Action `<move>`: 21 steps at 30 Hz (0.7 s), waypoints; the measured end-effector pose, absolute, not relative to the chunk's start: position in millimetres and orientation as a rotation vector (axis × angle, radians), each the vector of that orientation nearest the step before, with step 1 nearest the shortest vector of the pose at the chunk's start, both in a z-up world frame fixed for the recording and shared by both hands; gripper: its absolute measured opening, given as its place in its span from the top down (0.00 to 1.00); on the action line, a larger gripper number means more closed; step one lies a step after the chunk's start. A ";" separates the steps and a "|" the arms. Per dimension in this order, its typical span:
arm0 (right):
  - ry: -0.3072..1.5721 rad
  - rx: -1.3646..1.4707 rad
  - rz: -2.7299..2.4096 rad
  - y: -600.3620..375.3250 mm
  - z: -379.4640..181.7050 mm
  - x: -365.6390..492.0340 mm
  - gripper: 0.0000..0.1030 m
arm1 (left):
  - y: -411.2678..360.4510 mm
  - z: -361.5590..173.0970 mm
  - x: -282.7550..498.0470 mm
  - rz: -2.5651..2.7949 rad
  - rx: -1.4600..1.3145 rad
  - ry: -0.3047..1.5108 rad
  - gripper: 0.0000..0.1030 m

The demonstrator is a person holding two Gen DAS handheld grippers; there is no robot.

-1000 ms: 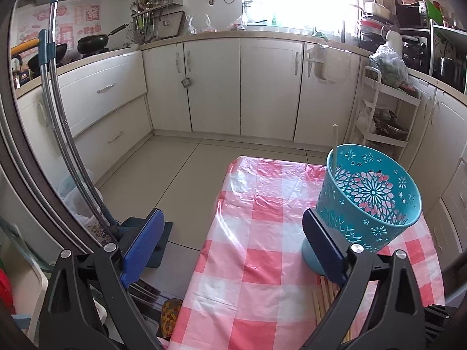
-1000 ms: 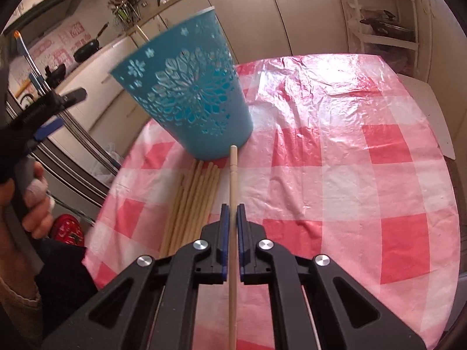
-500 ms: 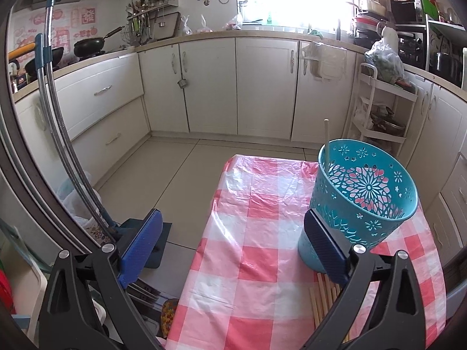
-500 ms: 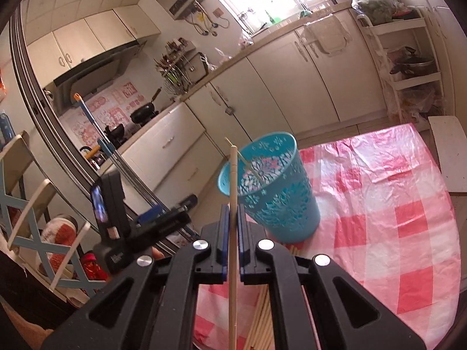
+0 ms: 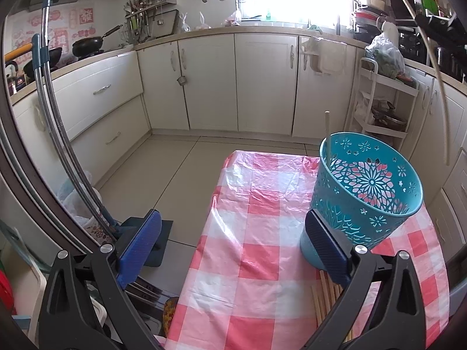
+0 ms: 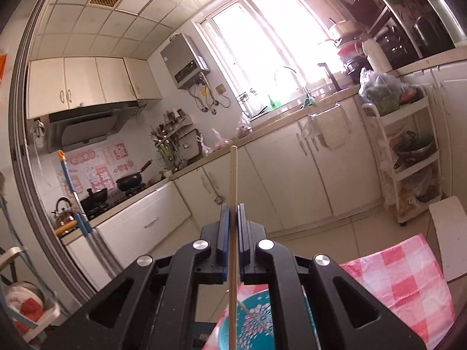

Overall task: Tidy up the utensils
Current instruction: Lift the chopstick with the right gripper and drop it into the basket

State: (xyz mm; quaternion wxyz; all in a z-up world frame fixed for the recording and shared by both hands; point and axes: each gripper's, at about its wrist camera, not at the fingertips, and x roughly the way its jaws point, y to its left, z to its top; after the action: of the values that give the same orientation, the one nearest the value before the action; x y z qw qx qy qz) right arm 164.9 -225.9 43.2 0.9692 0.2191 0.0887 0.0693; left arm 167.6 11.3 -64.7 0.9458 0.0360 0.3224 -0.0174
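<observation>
A teal openwork basket [image 5: 364, 198] stands on the red-and-white checked tablecloth [image 5: 256, 233], with one wooden chopstick [image 5: 327, 128] leaning inside it. Several more chopsticks [image 5: 325, 291] lie flat in front of the basket. My left gripper [image 5: 232, 221] is open with nothing between its fingers; its right pad [image 5: 324, 242] sits close against the basket's lower left side. My right gripper [image 6: 232, 213] is shut on a single chopstick [image 6: 233, 175], held high and almost level. The basket [image 6: 254, 320] shows below it, between the gripper's arms.
The table's left edge [image 5: 204, 233] drops to tiled floor [image 5: 163, 169]. White cabinets [image 5: 262, 81] line the far wall. A white shelf trolley [image 5: 382, 102] stands at the right behind the basket. Metal rails [image 5: 52, 116] run along the left side.
My right gripper has lifted the chopstick off the table and tipped up from a steep downward look to nearly level, above the basket. The left gripper has stayed put.
</observation>
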 end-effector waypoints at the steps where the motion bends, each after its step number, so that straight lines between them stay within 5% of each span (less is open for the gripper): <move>1: 0.183 0.418 0.117 -222.3 37.8 170.0 0.94 | 11.4 -64.7 167.7 -0.035 0.072 0.657 0.07; 14: 0.339 0.278 0.074 -202.1 -15.4 185.6 0.93 | 13.4 -69.5 169.9 -0.033 0.064 0.678 0.07; 21: 0.387 0.225 0.102 -193.9 -19.0 169.7 0.76 | 15.6 -72.9 170.5 -0.027 0.063 0.688 0.07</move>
State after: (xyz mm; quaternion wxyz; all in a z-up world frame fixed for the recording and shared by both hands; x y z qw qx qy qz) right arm 169.7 -193.9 -19.0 0.9738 0.1114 0.1917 0.0504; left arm 170.5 15.6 -72.9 0.9408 0.0310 0.3373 -0.0135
